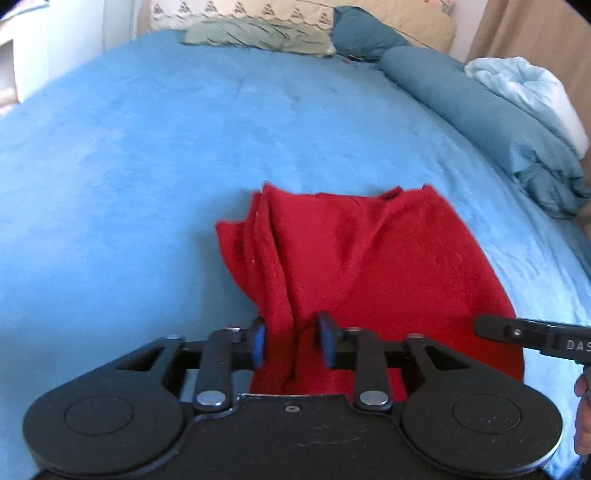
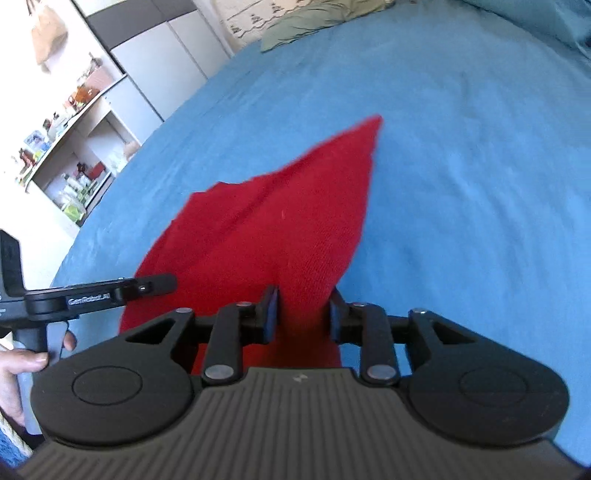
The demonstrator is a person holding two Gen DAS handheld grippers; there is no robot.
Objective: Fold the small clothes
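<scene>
A small red knitted garment lies on the blue bedspread, partly lifted at its near edge. My left gripper is shut on a bunched fold of the garment's near left edge. My right gripper is shut on the garment at its near right corner, and the cloth stretches away to a point. The right gripper also shows in the left wrist view at the right edge. The left gripper shows in the right wrist view at the left, held by a hand.
Pillows and a rolled teal duvet lie at the head and right side of the bed. White shelves with small items stand left of the bed. The bedspread extends widely around the garment.
</scene>
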